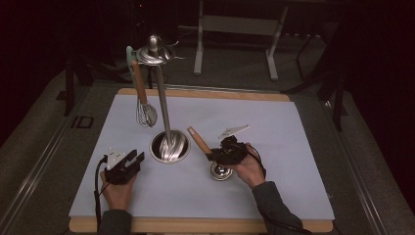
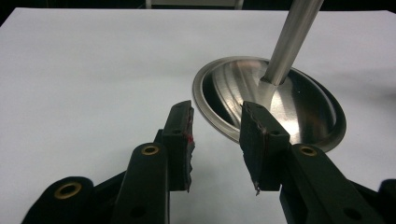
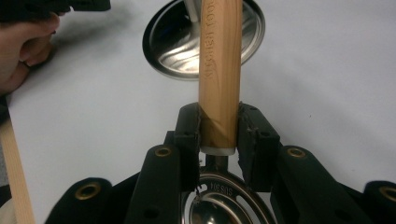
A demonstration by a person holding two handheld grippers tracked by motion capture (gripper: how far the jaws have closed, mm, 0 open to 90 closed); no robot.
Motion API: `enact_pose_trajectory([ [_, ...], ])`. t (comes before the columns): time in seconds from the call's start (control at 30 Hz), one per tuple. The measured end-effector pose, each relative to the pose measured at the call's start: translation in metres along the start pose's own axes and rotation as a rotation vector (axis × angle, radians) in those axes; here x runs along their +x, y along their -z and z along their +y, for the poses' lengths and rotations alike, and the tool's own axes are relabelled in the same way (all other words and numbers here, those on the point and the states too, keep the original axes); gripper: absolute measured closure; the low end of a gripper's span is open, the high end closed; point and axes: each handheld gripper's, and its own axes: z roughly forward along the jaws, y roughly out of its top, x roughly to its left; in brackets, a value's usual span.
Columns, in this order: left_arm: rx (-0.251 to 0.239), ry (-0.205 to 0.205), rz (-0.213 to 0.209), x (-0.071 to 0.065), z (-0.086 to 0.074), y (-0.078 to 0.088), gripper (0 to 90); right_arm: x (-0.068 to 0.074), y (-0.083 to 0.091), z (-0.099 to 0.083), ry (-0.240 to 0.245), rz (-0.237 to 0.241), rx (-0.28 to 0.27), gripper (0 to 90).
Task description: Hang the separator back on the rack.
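A steel utensil stand has a round base (image 1: 170, 147) on the white mat, a tall pole (image 1: 163, 103) and hooks at its top (image 1: 154, 53). A whisk (image 1: 145, 112) with a wooden handle hangs from one hook. My right gripper (image 1: 210, 154) (image 3: 219, 114) is shut on the wooden handle (image 3: 219, 60) of a utensil, just above its round steel head (image 1: 221, 170) (image 3: 224, 205). The handle slants up toward the base. My left gripper (image 1: 134, 159) (image 2: 217, 112) stands open and empty, just left of the base (image 2: 303, 107).
The white mat (image 1: 274, 186) lies on a wooden board (image 1: 205, 226) whose edge runs along the front. A grey plate (image 1: 234, 130) rides on top of the right gripper. A metal table frame (image 1: 235, 29) stands on the floor behind.
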Motion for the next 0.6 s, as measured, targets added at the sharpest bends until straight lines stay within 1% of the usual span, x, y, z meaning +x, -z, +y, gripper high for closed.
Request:
enact_pose_trajectory([
  [0.17,0.0,0.0,0.0,0.0,0.0,0.0,65.1,0.001,0.003,0.001,-0.008,0.018,-0.025,71.0],
  [0.47,0.0,0.001,0.0,0.0,0.0,0.0,65.0,0.003,0.008,0.006,0.012,0.015,-0.076,71.0],
  [0.6,0.0,0.002,0.0,0.0,0.0,0.0,64.9,0.003,0.01,0.007,0.02,0.026,-0.101,71.0],
])
